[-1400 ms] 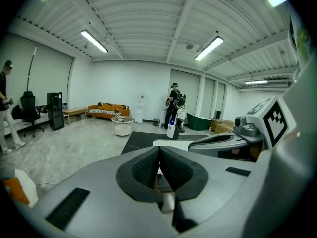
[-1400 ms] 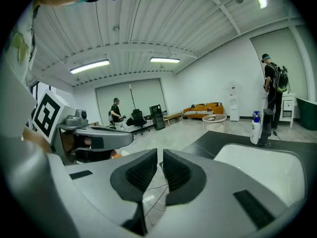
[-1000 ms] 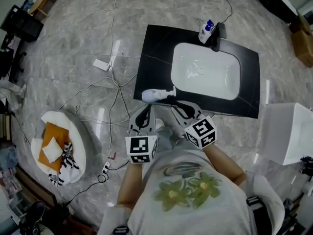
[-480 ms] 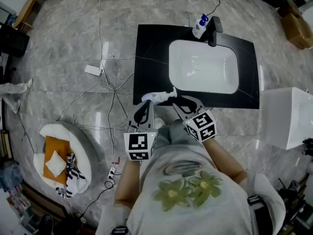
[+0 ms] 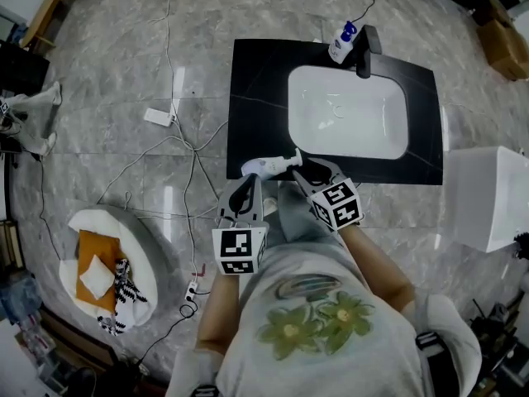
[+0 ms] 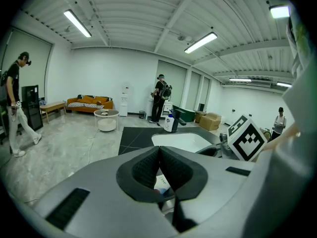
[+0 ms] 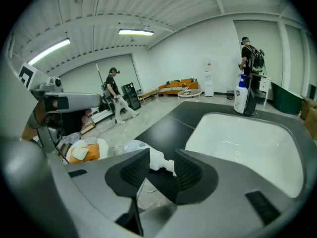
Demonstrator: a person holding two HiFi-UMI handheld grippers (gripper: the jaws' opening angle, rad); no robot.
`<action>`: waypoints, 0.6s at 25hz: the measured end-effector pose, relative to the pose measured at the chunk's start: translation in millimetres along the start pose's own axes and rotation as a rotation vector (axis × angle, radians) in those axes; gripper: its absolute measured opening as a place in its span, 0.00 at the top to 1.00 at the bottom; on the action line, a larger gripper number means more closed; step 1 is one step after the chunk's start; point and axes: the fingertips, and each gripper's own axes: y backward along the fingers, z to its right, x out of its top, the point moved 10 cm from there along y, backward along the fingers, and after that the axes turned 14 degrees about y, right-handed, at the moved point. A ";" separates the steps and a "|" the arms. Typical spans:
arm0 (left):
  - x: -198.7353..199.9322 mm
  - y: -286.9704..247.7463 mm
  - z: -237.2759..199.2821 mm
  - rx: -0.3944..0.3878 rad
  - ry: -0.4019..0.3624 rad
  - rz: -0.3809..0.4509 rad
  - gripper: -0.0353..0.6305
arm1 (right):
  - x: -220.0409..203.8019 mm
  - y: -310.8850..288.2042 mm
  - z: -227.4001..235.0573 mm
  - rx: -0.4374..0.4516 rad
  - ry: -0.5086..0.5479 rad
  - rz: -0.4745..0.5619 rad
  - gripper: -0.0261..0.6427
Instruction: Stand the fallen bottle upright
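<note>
Bottle (image 5: 266,166) is still down: on its side at the near left corner of the black tabletop (image 5: 256,89), right at the front edge, white body to the left and neck pointing right towards the sink (image 5: 347,131).

Right hand-held gripper (image 5: 310,172) is at the neck end. Its jaws have just been opening and now stand wide apart. In the right gripper view the bottle (image 7: 143,152) neck shows in the gap between them, pads not pressing on it.

Left hand-held gripper (image 5: 245,184) is just in front of the bottle body. Its jaws are together with nothing clamped (left gripper view (image 6: 159,150)). Can't tell if it touches the bottle.

Soap dispenser (image 5: 343,44) stands upright at the far edge beside the faucet (image 5: 364,52), well apart from both hand-held grippers.
</note>
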 end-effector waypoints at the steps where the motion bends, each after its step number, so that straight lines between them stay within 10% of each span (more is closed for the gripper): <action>1: -1.0 -2.2 0.4 0.000 0.001 -0.003 0.92 | -2.7 -2.9 1.5 0.000 0.000 -0.009 0.76; 15: -22.6 -35.0 -2.0 -0.001 0.033 -0.076 0.92 | -28.4 -42.7 19.2 0.021 -0.017 -0.082 0.76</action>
